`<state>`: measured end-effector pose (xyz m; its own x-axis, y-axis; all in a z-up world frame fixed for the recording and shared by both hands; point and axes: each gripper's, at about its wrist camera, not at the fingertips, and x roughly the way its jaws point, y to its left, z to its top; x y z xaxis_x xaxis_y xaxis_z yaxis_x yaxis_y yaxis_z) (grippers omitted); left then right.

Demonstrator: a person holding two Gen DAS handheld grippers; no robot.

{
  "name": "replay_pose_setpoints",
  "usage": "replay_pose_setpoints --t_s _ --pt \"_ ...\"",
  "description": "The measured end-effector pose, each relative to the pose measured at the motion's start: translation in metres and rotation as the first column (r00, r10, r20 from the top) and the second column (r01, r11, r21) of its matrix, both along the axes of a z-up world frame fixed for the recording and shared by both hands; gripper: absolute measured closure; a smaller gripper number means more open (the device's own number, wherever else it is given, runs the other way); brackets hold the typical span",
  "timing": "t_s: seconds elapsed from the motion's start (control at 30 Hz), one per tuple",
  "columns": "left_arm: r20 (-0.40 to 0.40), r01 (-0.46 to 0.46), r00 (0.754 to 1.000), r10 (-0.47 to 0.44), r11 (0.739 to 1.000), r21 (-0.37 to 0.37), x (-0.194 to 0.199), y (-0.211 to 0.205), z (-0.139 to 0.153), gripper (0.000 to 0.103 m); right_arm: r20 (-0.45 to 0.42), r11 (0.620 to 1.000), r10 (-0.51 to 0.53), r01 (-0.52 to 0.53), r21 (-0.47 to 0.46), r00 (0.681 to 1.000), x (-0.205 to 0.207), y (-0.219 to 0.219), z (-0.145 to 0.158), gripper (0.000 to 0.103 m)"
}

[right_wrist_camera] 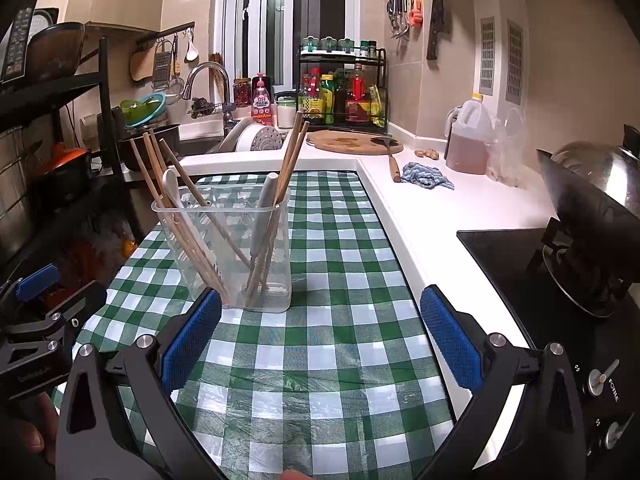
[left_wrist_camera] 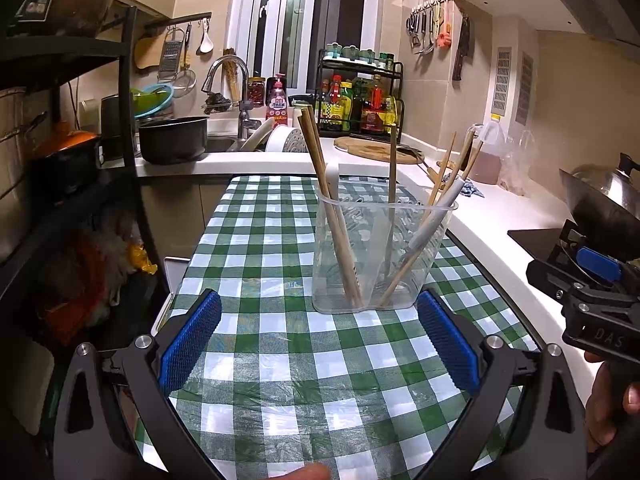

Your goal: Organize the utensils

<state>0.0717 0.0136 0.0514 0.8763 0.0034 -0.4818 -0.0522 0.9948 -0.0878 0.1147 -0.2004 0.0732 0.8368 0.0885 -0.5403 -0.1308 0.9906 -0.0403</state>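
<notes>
Chopsticks of pale wood (left_wrist_camera: 332,216) and white spoons standing in clear plastic holder (left_wrist_camera: 380,256) on green-checked bench (left_wrist_camera: 280,360), left gripper (left_wrist_camera: 318,344) and right gripper (right_wrist_camera: 320,340) jaws wide open, empty.

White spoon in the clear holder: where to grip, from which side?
Probably grip the white spoon on the handle end above the clear holder rim, coming from above. Its lower part sits inside among chopsticks, so a side approach looks blocked by the wall.

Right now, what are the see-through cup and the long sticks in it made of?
The cup looks like clear plastic, slightly cloudy: you can see the checked cloth through its walls. The sticks look like bamboo or wood, tan and matte; which one is unclear.
</notes>
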Motion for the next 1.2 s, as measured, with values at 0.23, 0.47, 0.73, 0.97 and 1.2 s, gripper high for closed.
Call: replay_pose_setpoints --t_s 0.23,0.47,0.73,0.97,1.2 --pt "0.004 0.002 1.0 -0.002 1.0 0.004 0.0 -0.0018 -0.0004 0.008 0.001 1.0 -0.002 0.002 0.0 1.0 -0.0002 0.001 0.0005 0.005" --pt "0.008 0.006 1.0 -0.006 1.0 0.007 0.0003 -0.0038 0.0007 0.008 -0.003 1.0 0.0 0.0 0.0 1.0 0.0002 0.0012 0.0008 0.005" --pt "0.011 0.007 1.0 -0.007 1.0 0.008 0.0004 -0.0047 0.0022 0.008 -0.003 1.0 0.001 -0.001 0.0 1.0 -0.0001 0.0016 0.0013 0.005" --pt "0.011 0.008 1.0 -0.008 1.0 0.009 -0.0002 -0.0047 0.0026 0.008 -0.003 1.0 0.002 -0.002 -0.001 1.0 0.0 0.0021 0.0016 0.005" --pt "0.025 0.013 1.0 -0.013 1.0 0.016 -0.001 -0.0056 0.0043 0.008 -0.005 1.0 0.003 -0.003 0.0 1.0 -0.0003 0.0032 0.001 0.005"
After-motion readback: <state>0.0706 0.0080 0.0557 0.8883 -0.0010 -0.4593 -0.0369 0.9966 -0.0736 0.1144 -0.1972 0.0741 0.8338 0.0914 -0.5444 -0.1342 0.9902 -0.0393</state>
